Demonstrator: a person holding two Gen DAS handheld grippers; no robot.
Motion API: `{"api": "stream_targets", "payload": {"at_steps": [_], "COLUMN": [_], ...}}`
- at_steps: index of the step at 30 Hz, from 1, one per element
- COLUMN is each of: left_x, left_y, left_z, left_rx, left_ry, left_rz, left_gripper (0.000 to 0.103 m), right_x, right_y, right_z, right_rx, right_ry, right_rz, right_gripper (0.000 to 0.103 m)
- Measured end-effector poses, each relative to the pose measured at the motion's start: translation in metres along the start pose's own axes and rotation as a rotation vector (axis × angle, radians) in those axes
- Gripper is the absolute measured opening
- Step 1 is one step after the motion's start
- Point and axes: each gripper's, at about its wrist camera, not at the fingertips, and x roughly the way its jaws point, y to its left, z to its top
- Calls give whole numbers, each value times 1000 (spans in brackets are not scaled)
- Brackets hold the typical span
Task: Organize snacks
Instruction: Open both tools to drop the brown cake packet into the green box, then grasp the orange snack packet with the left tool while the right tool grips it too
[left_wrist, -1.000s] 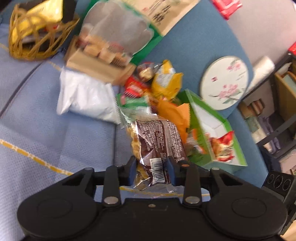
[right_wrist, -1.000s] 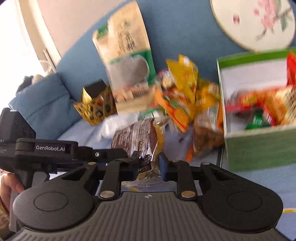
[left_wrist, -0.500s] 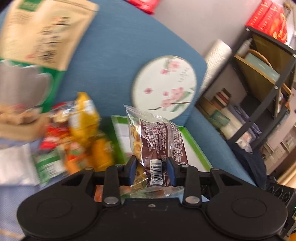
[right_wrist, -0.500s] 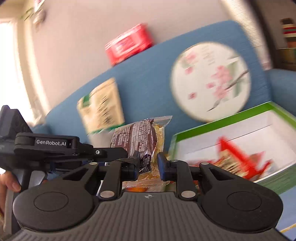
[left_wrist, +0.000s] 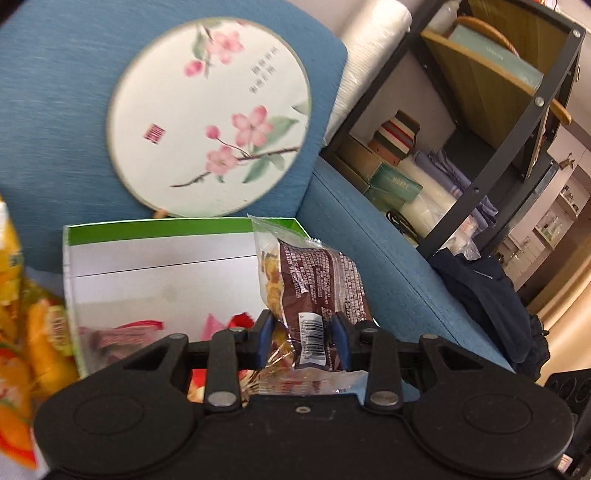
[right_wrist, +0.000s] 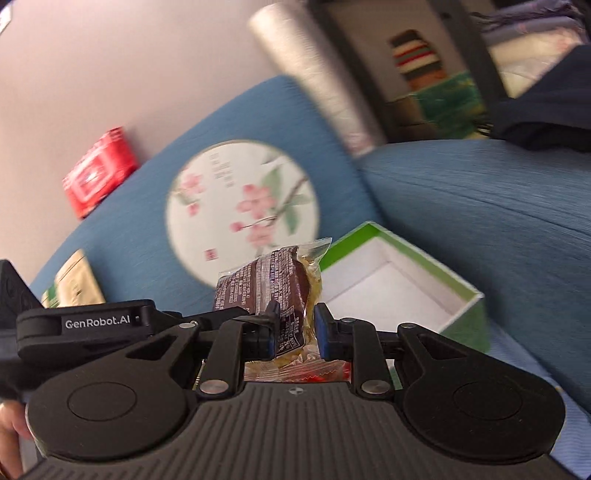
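Blue sofa (left_wrist: 55, 110) fills the background, round floral fan (left_wrist: 210, 118) leaning on its backrest; green box (left_wrist: 147, 236) with white interior sits open on the seat below the fan, a few wrappers inside; brown snack packet (left_wrist: 317, 288) is up in the air over the box; left gripper (left_wrist: 303, 341) clamps its barcode end; right gripper (right_wrist: 295, 328) is nearly closed on that packet too.

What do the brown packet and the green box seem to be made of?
Packet: thin glossy plastic film, clear at its crimped edges, crinkled and shiny, yellow pieces showing through. Box: likely cardboard, matte white inside with a green rim; straight, thin, stiff walls and sharp folded corners suggest it.
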Motion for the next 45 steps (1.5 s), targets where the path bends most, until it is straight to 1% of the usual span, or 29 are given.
{"api": "stream_targets", "payload": {"at_steps": [2,3,4,5,6,8,9,10,11,12,13,14,16,19,21,23,26,28,30,33,35,36,38,39,40,42,45], "left_x": [10,12,12,8,2,-16,-27,-38,-49,-62,-75,-88,-112,-143,-158,-164,-165,-165,-160,-147,-135,-129,-121,-118,-116,-122,-142], "left_y": [-2,-2,-1,0,0,1,2,4,6,10,15,20,34,59,76,92,112,122,126,127,128,130,133,134,136,139,138], "left_z": [0,-2,-3,-5,-7,-10,-12,-14,-17,-22,-27,-32,-44,-62,-74,-85,-92,-92,-84,-68,-58,-54,-50,-50,-52,-62,-85], "left_rx": [14,13,7,-2,-10,-13,-7,-2,-2,-4,-7,-16,-47,-103,-125,-143,-194,-231,-261,-258,-238,-236,-233,-224,-218,-236,-265], "left_ry": [15,21,11,-3,-21,-55,-72,-84,-90,-105,-120,-134,-155,-179,-193,-179,-150,-155,-171,-190,-189,-180,-162,-144,-121,-105,-88], "left_rz": [7,17,23,24,35,74,74,86,110,123,139,158,188,246,305,348,384,387,383,378,405,415,407,405,404,398,375], "left_gripper": [60,72,94,103,103,103,103,103,103,103,103,103,103,103,103,103,103,103,103,103,103,94,65,23,2,0,0], "right_x": [4,6,10,11,11,6,1,-4,-8,-11,-13,-13,-10,-3,1,5,9,9,9,10,11,11,12,12,12,12,9], "right_y": [-5,-7,-8,-10,-11,-9,-7,-2,3,9,16,22,37,59,73,85,100,108,113,116,117,117,115,114,113,113,116], "right_z": [0,0,-1,-2,-2,-1,0,-1,-2,-3,-4,-5,-10,-24,-36,-47,-63,-73,-79,-83,-85,-85,-84,-84,-83,-83,-84], "right_rx": [3,-5,-12,-13,-13,-19,-30,-47,-68,-92,-120,-150,-204,-291,-351,-401,-469,-519,-544,-554,-561,-561,-553,-546,-541,-534,-545], "right_ry": [-1,-2,-3,-8,-10,-23,-41,-63,-80,-94,-100,-99,-78,-12,38,100,168,192,212,233,238,239,243,245,249,252,250], "right_rz": [-39,-69,-102,-127,-140,-132,-122,-112,-102,-87,-70,-52,-17,38,76,114,167,180,202,227,231,232,229,229,233,243,261], "right_gripper": [36,38,45,47,48,51,56,62,66,80,88,90,91,92,93,93,93,93,93,92,92,92,91,90,87,85,85]}}
